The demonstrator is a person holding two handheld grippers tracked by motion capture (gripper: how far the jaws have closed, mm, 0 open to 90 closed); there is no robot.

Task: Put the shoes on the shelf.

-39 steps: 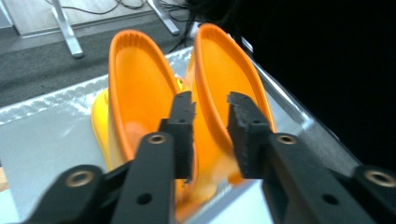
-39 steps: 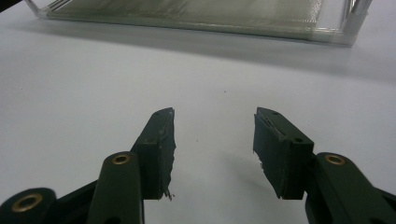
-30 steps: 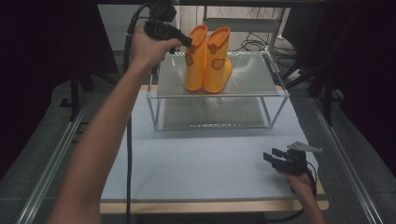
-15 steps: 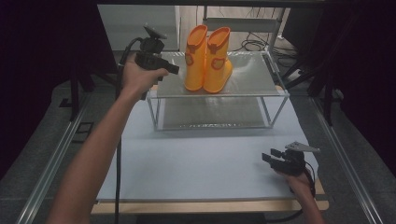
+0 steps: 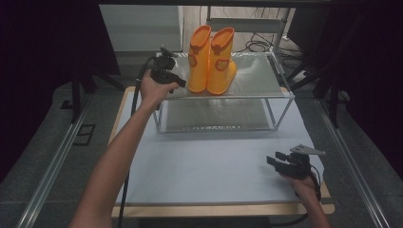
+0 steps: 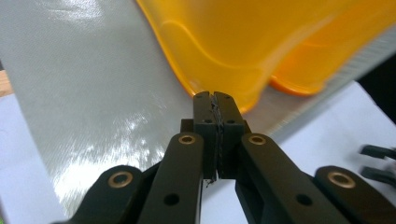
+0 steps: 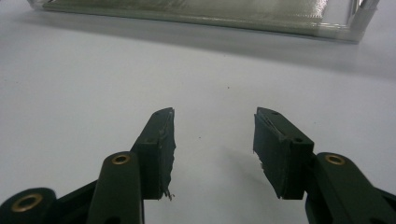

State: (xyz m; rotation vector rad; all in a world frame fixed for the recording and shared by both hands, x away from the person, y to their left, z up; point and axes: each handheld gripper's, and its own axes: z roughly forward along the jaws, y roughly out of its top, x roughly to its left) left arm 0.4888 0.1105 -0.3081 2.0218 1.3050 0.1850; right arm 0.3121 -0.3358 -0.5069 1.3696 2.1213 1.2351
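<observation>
A pale surface (image 5: 214, 166) fills the foreground, dark at the edges. Nearest, the right claw (image 5: 277, 159) rests apart, empty. Farther, the left claw (image 5: 177, 80), pressed together, sits beside two boots (image 5: 211, 61) on a glass shelf (image 5: 256, 80); their tops are cut off in the left gripper view.

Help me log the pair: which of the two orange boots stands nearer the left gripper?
The left boot of the pair in the high view, on the side where the shut left gripper sits beside its foot. The other boot stands beyond it on the shelf.

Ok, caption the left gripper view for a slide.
Left gripper, jaws shut and empty, beside the orange boots on the rack's top shelf.
</observation>
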